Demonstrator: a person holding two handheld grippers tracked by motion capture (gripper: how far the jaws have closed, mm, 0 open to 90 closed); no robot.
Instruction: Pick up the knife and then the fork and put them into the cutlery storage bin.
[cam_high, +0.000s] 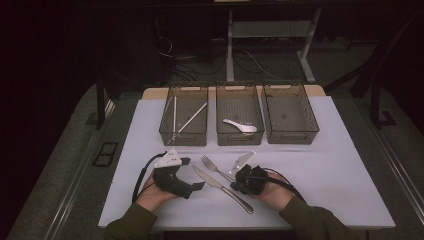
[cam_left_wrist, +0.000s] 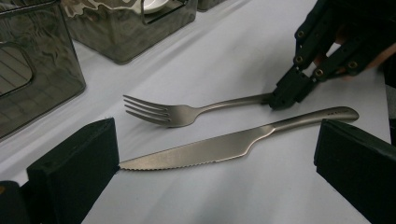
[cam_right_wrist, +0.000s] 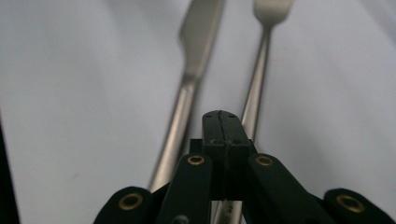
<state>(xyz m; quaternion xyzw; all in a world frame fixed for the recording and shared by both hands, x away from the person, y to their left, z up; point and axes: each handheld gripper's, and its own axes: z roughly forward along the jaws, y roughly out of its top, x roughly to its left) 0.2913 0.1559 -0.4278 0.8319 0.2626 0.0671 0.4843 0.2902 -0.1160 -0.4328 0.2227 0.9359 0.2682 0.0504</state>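
A steel fork (cam_high: 215, 167) and a serrated steel knife (cam_high: 220, 187) lie side by side on the white table (cam_high: 325, 165) between my hands. My left gripper (cam_high: 191, 173) is open, its jaws wide apart; in its own view the knife (cam_left_wrist: 210, 147) lies on the table between them, untouched, with the fork (cam_left_wrist: 163, 112) just beyond. My right gripper (cam_high: 234, 186) is shut, pads pressed together. Its tip (cam_left_wrist: 280, 98) rests at the end of the fork handle. From the right gripper (cam_right_wrist: 219, 126) the fork handle (cam_right_wrist: 259, 70) runs under the jaws, the knife (cam_right_wrist: 187, 84) to its left.
Three dark see-through bins stand in a row at the back of the table. The left bin (cam_high: 183, 115) holds long thin metal utensils, the middle bin (cam_high: 240, 107) a white spoon (cam_high: 240, 126), and the right bin (cam_high: 290, 112) looks bare. Dark floor and cables lie beyond.
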